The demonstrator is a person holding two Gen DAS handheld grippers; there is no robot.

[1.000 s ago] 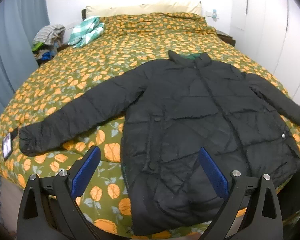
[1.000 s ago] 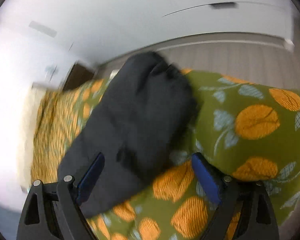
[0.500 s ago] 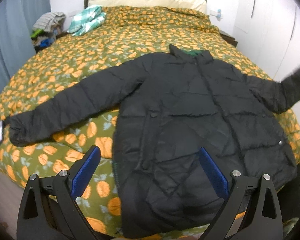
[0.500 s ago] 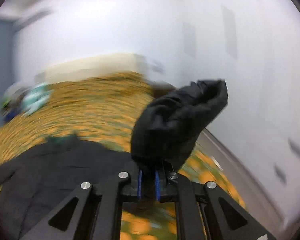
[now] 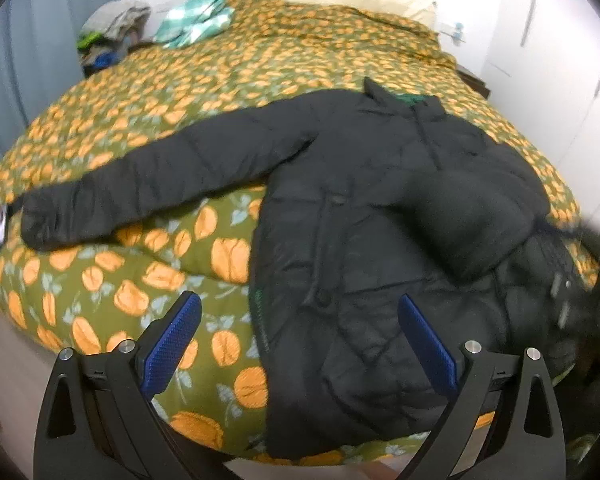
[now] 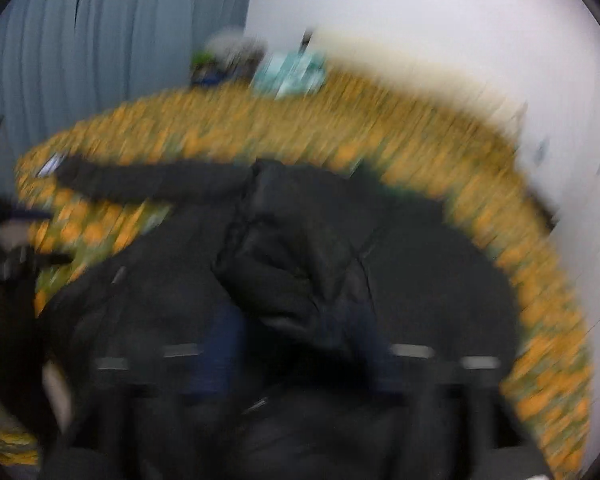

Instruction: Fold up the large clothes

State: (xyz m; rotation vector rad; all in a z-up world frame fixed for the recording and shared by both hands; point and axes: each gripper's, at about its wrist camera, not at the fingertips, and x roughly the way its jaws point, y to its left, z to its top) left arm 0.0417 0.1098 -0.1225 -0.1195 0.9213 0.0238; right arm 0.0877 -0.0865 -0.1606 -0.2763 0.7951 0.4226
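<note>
At the far left of the bed (image 5: 148,104), the left sleeve (image 5: 140,184) of the black jacket (image 5: 380,240) was seen stretched out flat, as before. The left gripper (image 5: 298,336) was held apart and empty over the near hem. On the right, the right sleeve (image 5: 472,216), lifted clear of the bed half a second earlier, had been laid across the jacket's chest. The right gripper (image 6: 300,360), badly blurred, was opening, with the cuff lying loose between its blue pads. One sleeve fold was judged done; the left sleeve remained.
</note>
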